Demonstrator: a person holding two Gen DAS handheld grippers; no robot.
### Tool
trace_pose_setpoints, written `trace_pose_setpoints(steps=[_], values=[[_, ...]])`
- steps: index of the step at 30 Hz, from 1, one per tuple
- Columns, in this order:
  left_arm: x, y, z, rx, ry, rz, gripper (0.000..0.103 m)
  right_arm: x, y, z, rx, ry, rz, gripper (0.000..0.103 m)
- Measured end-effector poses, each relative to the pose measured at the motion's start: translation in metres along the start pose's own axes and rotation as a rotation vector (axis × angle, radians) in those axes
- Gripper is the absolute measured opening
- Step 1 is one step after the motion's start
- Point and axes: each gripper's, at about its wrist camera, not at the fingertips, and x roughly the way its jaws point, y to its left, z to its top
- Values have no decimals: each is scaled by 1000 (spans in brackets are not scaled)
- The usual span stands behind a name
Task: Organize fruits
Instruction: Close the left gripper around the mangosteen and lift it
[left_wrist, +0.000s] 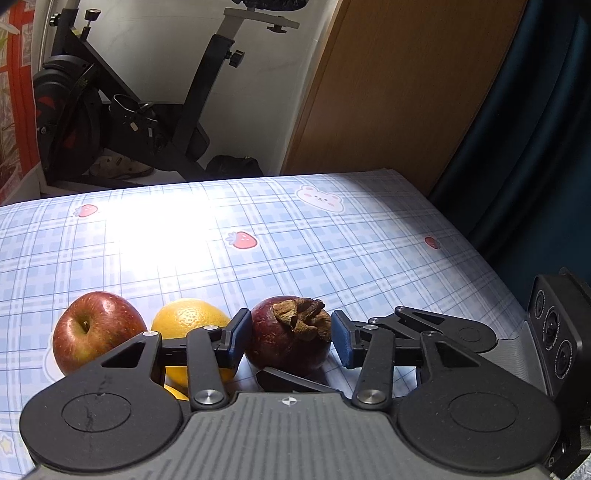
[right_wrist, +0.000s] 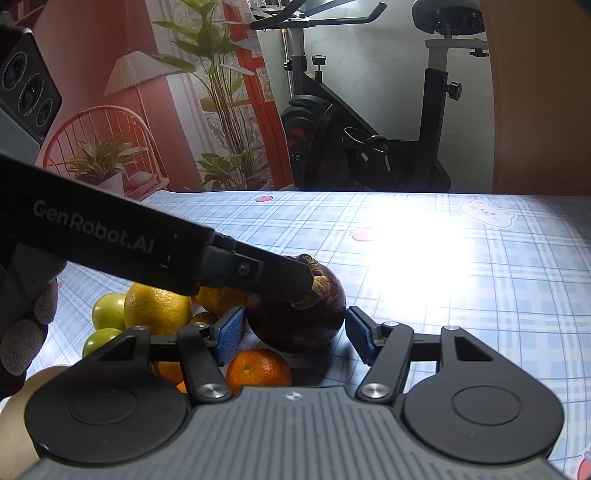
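Hand-held grippers, left (left_wrist: 288, 334) and right (right_wrist: 293, 332), both parted around 1 mangosteen (left_wrist: 286, 341); nearby 1 apple (left_wrist: 96, 330), 2 limes (right_wrist: 107, 310).

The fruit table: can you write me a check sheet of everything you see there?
Surface: table under a blue checked cloth with strawberry and bear prints.
Job's things: mangosteen; apple touching an orange; tangerine, lemon, green fruits bunched together.
Clutter: nothing seen.
Grippers: left gripper and right gripper both open, each with its pads either side of the mangosteen; whether they touch it is unclear.
Cables: nothing seen.
Surroundings: exercise bike, potted plants, wooden door.
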Motion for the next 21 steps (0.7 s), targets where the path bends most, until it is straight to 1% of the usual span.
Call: trace_pose_setpoints(steps=[3, 8, 12, 21], values=[[1, -2, 1, -11, 0, -8, 50, 2, 0, 0, 1, 9, -3, 63], [-5, -3, 2, -3, 2, -14, 50, 3, 1, 2, 2, 16, -3, 64], [-6, -2, 3, -4, 5, -22, 47, 2, 2, 2, 7, 11, -5, 63], [-21, -6, 4, 10, -9, -35, 47, -11, 10, 4, -14, -13, -14, 63]])
